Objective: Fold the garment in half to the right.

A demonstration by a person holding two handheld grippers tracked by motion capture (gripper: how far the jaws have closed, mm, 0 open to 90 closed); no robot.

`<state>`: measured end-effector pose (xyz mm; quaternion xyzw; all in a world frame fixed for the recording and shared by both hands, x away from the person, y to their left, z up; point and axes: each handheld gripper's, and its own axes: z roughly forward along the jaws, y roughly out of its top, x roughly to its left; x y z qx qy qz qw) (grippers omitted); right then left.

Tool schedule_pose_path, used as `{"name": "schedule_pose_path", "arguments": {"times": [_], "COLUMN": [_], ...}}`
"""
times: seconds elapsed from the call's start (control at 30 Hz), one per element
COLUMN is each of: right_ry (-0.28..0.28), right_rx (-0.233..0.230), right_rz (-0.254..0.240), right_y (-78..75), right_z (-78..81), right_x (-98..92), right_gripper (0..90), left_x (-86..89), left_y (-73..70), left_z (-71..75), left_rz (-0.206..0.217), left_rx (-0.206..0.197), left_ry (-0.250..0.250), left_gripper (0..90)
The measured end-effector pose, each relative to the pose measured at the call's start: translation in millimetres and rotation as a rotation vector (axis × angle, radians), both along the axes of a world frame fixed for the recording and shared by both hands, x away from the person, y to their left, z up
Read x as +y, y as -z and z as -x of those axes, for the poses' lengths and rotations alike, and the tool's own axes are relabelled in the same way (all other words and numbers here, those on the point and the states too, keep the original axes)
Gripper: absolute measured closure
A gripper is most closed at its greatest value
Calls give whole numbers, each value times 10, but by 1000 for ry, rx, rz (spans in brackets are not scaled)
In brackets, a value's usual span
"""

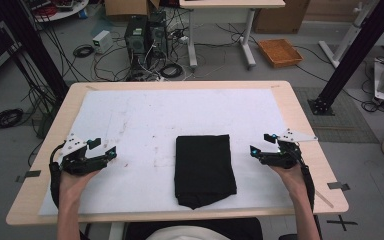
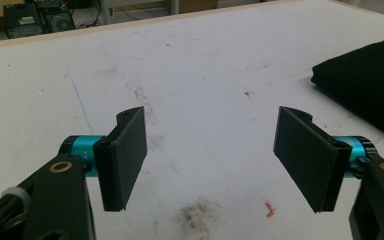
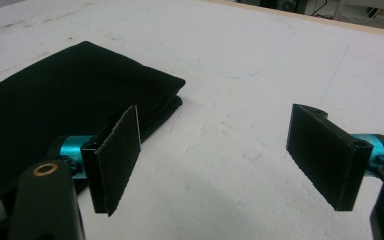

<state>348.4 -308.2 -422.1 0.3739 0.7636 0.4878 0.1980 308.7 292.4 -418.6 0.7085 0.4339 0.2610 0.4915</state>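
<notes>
Closest to the lens in the left gripper view, the left gripper (image 2: 210, 160) has its two black jaws spread wide with nothing between them, above the stained white mat (image 2: 205, 75). Here the folded black cloth (image 2: 370, 85) lies off to the right, well apart from the jaws. The right gripper (image 3: 215, 160) is likewise released, jaws wide over bare mat, and its own view brings out the cloth's stacked folded edges just beyond one jaw, which the high view flattens into a dark rectangle. From the high view, the cloth (image 1: 204, 170) lies at the near middle of the wooden table (image 1: 300, 115), between the left gripper (image 1: 102, 147) and right gripper (image 1: 261, 144), touching neither. Beyond the table, computer towers (image 1: 145, 32), tangled cables and an orange tray (image 1: 280, 52) sit on the floor.
</notes>
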Motion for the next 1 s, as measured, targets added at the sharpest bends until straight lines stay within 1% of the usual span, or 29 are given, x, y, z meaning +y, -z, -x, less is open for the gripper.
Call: {"name": "schedule_pose_path", "arguments": {"times": [0.13, 0.2, 0.37, 0.57, 0.83, 1.0], "right_ry": [-8, -9, -16, -11, -12, -14], "right_rx": [-5, 0, -1, 11, 8, 9], "right_rz": [6, 5, 12, 11, 15, 10], "right_y": [0, 0, 7, 10, 15, 9], "right_z": [0, 2, -4, -4, -13, -19], "right_x": [21, 36, 58, 61, 56, 53], "right_gripper": [217, 217, 218, 217, 218, 217], "left_x": [8, 10, 11, 13, 15, 19], "left_y": [-14, -13, -7, -3, 9, 17], "left_z": [22, 30, 37, 36, 31, 20], "left_rz": [1, 1, 0, 1, -4, -4], "left_rx": [-8, -8, -1, -1, -1, 7], "left_ry": [0, 1, 3, -2, 3, -1], "left_gripper": [295, 295, 295, 295, 295, 295]}}
